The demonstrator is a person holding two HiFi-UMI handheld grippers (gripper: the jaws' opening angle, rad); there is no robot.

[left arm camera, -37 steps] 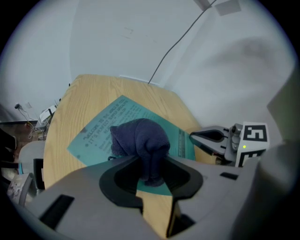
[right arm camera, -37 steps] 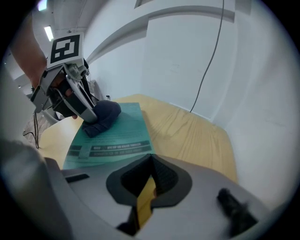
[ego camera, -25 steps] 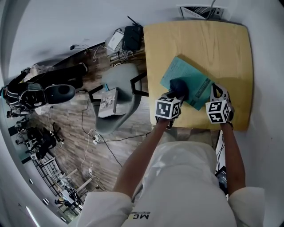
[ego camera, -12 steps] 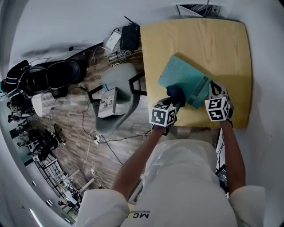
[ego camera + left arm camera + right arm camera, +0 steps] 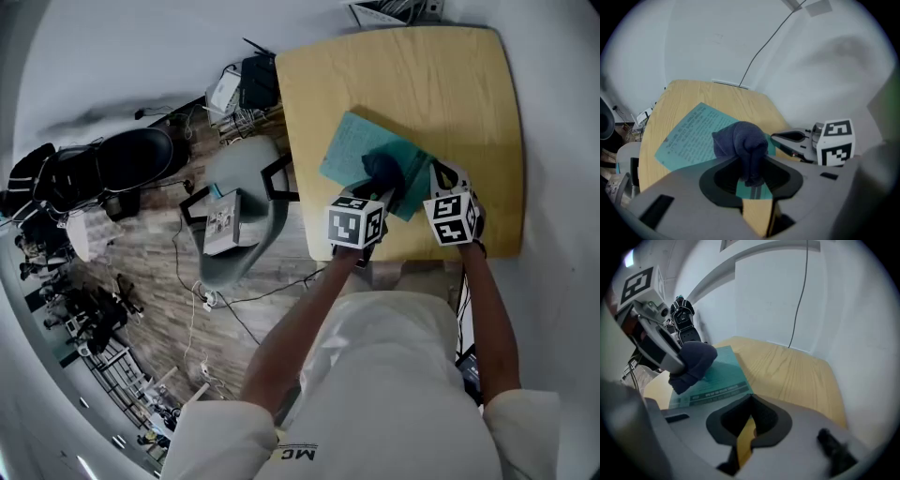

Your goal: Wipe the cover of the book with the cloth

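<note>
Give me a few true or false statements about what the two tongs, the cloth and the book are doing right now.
The left tongs hold a dark blue cloth. True.
The cloth is over the book. True.
The book has a red cover. False: it is teal.
The right tongs hold a second cloth. False: they are shut, nothing between them.
The book lies on the floor. False: it lies on the wooden table.

1. We see the book [image 5: 349, 150], thin and closed, with a teal printed cover. It lies flat on the worktop [image 5: 469, 94], askew to the worktop's edges.
2. We see the cloth [image 5: 382, 171], dark blue and bunched. It rests on the book's cover, pinched between the fingers [image 5: 717, 180] of the left gripper [image 5: 751, 180].
</note>
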